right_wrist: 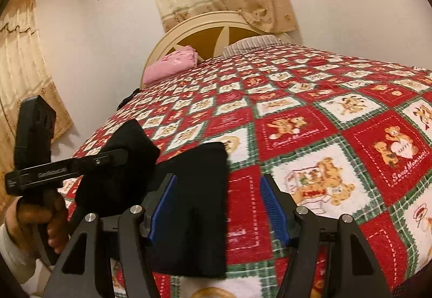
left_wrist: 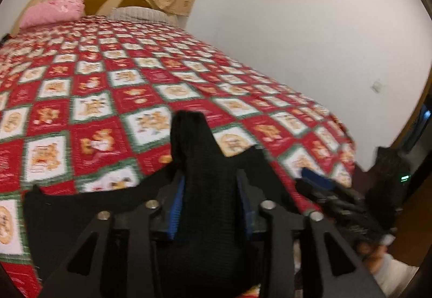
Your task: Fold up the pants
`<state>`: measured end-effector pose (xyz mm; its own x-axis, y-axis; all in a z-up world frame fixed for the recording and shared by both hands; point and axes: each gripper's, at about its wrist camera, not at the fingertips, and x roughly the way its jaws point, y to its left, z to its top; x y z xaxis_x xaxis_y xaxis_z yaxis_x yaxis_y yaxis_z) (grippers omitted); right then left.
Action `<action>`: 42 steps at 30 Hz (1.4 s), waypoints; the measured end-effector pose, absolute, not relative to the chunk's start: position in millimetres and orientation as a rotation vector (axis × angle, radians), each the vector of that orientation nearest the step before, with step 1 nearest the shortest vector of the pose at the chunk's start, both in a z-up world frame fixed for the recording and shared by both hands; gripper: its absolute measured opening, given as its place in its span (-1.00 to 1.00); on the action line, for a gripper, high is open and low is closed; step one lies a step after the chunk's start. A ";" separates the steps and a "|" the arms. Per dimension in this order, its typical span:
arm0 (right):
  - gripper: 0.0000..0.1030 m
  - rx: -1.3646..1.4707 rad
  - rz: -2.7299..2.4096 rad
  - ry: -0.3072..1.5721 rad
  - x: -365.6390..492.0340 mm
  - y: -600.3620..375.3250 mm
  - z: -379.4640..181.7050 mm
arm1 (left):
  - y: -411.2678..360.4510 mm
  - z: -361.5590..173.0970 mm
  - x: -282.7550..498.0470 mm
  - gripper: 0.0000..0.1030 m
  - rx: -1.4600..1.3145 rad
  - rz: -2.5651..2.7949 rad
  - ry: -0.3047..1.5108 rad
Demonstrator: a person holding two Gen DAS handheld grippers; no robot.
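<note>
At about seven o'clock on the bed (right_wrist: 297,98), near its foot edge, lie the black pants (right_wrist: 197,190), spread over the red teddy-bear quilt (left_wrist: 108,98). The left tool (left_wrist: 210,206) has a thick bunch of that black cloth rising between its blue pads (left_wrist: 175,208). The jaws stand narrow around it, but whether the pads truly pinch the fabric I cannot tell, since the bundle hides the contact and the view is blurred. In the right wrist view the person's hand (right_wrist: 40,219) carries this tool at nine o'clock, cloth draped from it.

The right tool (right_wrist: 218,206) stands wide; a flat panel of the pants lies against its left pad (right_wrist: 162,206), while the other pad sits clear over bare quilt, so nothing is clamped.

The risk here: if the left grip is loose, the bunch may slide out and the fold collapse. With the right side unheld, a pull from the left could drag the panel askew or wrinkle the quilt beneath.
</note>
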<state>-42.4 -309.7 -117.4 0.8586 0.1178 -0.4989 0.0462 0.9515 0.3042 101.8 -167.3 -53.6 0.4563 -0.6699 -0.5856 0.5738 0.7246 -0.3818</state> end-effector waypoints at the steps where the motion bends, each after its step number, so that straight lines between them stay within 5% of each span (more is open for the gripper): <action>1: 0.26 0.306 0.029 0.536 -43.1 -310.4 -118.6 | -168.1 -50.0 97.8 -0.20 -0.153 -0.801 0.775; 6: 0.26 0.357 -0.011 0.525 -49.5 -321.8 -119.6 | -155.2 -28.5 73.7 0.28 -0.125 -0.844 0.685; 16: 0.26 0.394 0.138 0.561 -40.1 -292.2 -94.3 | -73.8 -55.1 86.0 0.73 -0.079 -0.561 0.658; 22: 0.25 0.288 0.120 0.732 -5.1 -255.9 -103.5 | -59.0 -85.6 99.3 0.82 -0.100 -0.491 0.744; 24: 0.05 0.282 0.090 0.778 2.3 -255.1 -110.5 | -56.6 -90.6 99.1 0.83 -0.105 -0.497 0.753; 26: -0.53 0.276 0.081 0.783 4.2 -256.4 -111.4 | -55.6 -95.2 101.5 0.83 -0.113 -0.493 0.771; 27: -0.64 0.299 0.108 0.782 1.5 -258.1 -110.0 | -54.3 -96.4 102.1 0.83 -0.120 -0.491 0.775; 34: -0.69 0.290 0.097 0.693 -23.9 -264.7 -83.9 | -52.2 -96.1 101.7 0.83 -0.117 -0.490 0.766; 42: -0.68 0.389 0.053 0.749 -15.5 -294.1 -121.4 | -57.8 -115.7 108.0 0.86 -0.069 -0.465 0.832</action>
<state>-15.5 -294.1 -121.4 0.7345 0.1844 -0.6531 0.0900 0.9274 0.3631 108.0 -57.8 -115.7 0.5796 -0.4236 -0.6961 0.3707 0.8978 -0.2376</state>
